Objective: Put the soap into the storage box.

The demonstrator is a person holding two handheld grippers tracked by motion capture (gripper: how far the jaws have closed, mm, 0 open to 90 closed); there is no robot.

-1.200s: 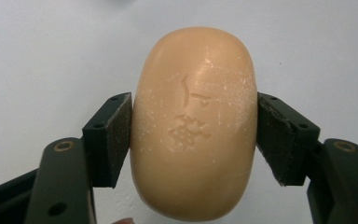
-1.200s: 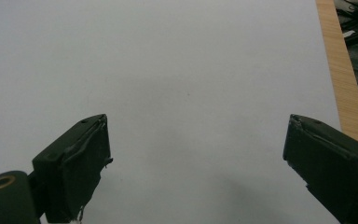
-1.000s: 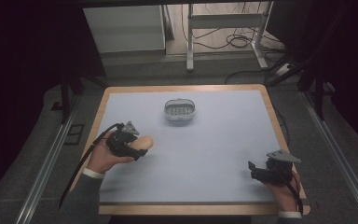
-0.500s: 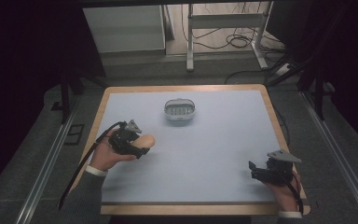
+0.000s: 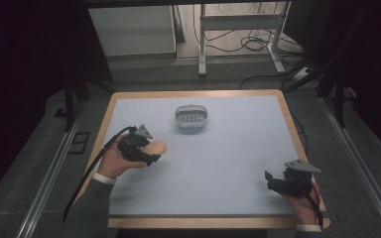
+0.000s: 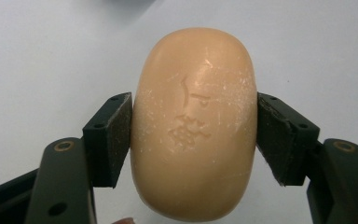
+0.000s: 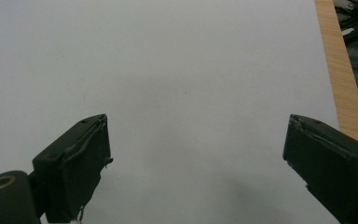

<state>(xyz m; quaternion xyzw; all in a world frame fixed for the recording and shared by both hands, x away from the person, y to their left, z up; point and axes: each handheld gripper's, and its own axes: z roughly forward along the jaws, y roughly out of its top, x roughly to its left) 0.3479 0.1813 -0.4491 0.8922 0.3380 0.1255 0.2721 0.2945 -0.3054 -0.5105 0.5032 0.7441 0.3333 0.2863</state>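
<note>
While the right tongs (image 5: 278, 182) rest spread and empty at the bench's (image 5: 238, 148) near right corner, the left tongs (image 6: 193, 135) clamp the soap bar (image 6: 193, 126) across its width, the dish (image 5: 191, 118) lying beyond, nearer them.

Left gripper (image 5: 151, 151) clamped around soap (image 6: 193, 123), right gripper (image 5: 273, 179) agape

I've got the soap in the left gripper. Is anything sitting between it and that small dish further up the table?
Nothing visible. The left gripper is shut on the soap bar, and the stretch of table between it and the grey dish is bare. The right gripper sits open, well off to the side.
</note>
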